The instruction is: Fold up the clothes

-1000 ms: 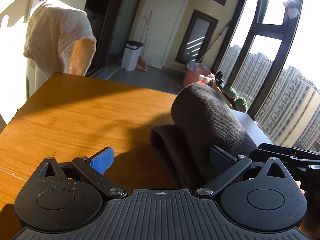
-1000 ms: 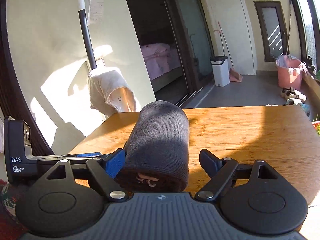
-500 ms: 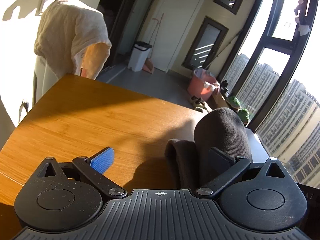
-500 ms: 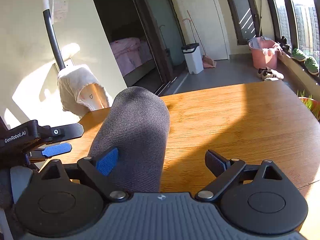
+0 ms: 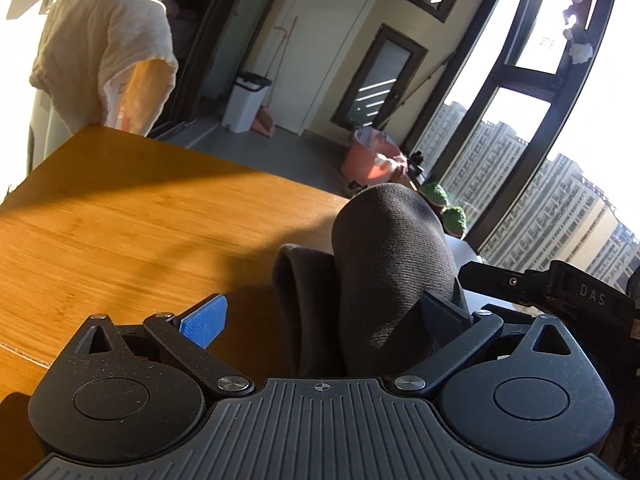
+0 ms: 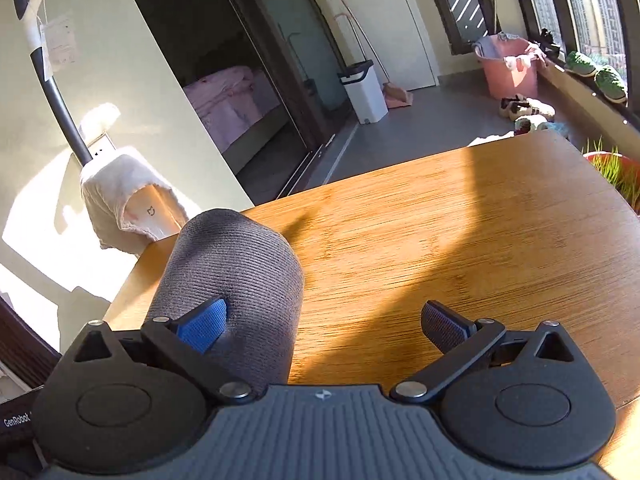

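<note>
My right gripper [image 6: 326, 322], fingers just spread wide, stands beside the rolled dark garment [image 6: 232, 292] on the table [image 6: 460, 240]; my left gripper [image 5: 324, 318] is spread too, its right finger [image 5: 442, 314] against the roll.

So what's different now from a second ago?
The right hand-held gripper has slid rightward, so the grey roll now sits against its left finger, not centred. Its jaws have just been opening and do not pinch the roll. The left hand-held gripper stays open with the roll by its right finger. The roll still lies on the table.
</note>
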### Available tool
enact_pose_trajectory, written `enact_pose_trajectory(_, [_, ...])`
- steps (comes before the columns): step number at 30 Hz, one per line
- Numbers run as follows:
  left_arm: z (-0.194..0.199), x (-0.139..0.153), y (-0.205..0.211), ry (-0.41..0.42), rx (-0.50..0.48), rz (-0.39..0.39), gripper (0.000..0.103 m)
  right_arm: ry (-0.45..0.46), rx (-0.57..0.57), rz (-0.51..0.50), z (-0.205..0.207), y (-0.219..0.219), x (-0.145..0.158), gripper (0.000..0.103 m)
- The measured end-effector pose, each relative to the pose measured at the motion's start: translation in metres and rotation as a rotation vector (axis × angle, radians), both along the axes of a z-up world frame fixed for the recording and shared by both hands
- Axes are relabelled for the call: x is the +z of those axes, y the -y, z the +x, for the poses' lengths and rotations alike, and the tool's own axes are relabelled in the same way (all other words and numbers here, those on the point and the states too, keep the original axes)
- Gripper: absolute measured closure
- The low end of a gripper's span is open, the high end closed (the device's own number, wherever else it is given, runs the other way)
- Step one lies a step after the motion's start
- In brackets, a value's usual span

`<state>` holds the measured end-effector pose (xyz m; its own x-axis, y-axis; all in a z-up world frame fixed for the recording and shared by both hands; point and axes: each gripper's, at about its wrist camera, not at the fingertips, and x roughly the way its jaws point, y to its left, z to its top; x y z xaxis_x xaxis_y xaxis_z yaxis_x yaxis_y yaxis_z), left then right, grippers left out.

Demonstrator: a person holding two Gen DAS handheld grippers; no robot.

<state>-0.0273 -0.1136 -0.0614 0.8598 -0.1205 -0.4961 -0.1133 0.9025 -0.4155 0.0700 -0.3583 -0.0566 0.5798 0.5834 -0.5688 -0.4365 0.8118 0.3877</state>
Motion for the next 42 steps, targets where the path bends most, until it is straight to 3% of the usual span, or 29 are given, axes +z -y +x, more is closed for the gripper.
enact_pose_trajectory(4, [0.006,0.003,0.012,0.048,0.047,0.124,0.0,0.012,-0.013,-0.041,0.006,-0.01,0.002,0.0])
enact_pose_trajectory(7, [0.007,0.004,0.016,0.061,0.059,0.151,0.0,0.033,-0.016,-0.027,-0.011,0.001,0.002,0.0])
enact_pose_trajectory(13, [0.003,0.003,0.017,0.071,0.048,0.156,0.0,0.013,-0.038,0.025,-0.031,0.024,-0.013,0.0])
enact_pose_trajectory(20, [0.002,0.003,0.019,0.079,0.056,0.175,0.0,0.046,-0.048,0.007,-0.044,0.022,-0.012,0.0])
enact_pose_trajectory(27, [0.002,0.002,0.017,0.076,0.057,0.155,0.0,0.077,-0.059,-0.018,-0.042,0.017,-0.01,0.0])
enact_pose_trajectory(33, [0.001,0.003,0.02,0.077,0.071,0.183,0.0,0.04,-0.06,0.028,-0.037,0.024,-0.015,0.0])
enact_pose_trajectory(42, [0.0,0.002,0.017,0.08,0.075,0.164,0.0,0.036,-0.082,0.048,-0.039,0.028,-0.016,0.0])
